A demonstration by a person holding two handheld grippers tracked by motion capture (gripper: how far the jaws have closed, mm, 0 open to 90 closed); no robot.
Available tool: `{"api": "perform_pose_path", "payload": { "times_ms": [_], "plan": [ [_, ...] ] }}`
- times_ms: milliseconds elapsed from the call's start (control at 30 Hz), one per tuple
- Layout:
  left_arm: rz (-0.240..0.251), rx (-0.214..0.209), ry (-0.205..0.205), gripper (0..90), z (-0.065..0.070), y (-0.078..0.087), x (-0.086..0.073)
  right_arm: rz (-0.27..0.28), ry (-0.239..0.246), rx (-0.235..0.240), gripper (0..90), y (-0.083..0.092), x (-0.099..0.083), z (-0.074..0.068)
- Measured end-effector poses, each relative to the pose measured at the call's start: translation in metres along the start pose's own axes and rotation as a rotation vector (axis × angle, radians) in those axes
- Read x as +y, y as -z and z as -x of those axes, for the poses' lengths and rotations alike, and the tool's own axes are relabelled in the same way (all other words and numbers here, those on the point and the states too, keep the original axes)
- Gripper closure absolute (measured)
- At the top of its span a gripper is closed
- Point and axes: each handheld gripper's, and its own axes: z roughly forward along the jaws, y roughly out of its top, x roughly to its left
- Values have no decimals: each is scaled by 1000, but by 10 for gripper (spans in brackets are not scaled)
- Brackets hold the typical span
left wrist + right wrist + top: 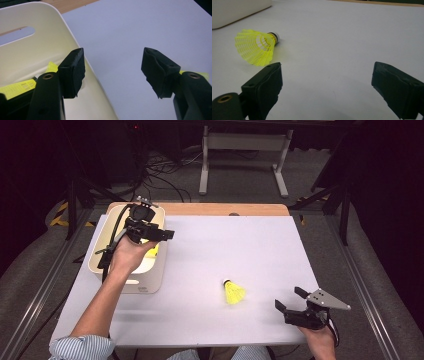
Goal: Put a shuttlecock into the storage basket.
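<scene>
Shuttlecock lies on its side on the white mat, at ten o'clock from my wide-open, empty right gripper. Featherlight, its skirt probably crushable, so I'd pinch the cork nose gently. My left gripper gapes empty over the bin's rim.

Two yellow shuttlecocks, one cream bin, two hand-held grippers.

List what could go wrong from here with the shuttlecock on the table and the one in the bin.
1. The shuttlecock lies on its side, off to one side of the open right gripper; a poorly aimed grab might crush its thin yellow skirt or roll it away.
2. The open left gripper hangs over the bin rim; lowering it could knock the wall and shift the bin.
3. The shuttlecock in the bin sits close under the left gripper and might get snagged.
</scene>
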Motion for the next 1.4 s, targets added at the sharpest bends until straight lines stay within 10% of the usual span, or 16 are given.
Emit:
{"api": "perform_pose_path", "payload": {
  "times_ms": [1400],
  "plan": [
    [-2,-37,-63,351,36,-18,-3,0,-8,-4,108,1,0,-1]
  ]
}}
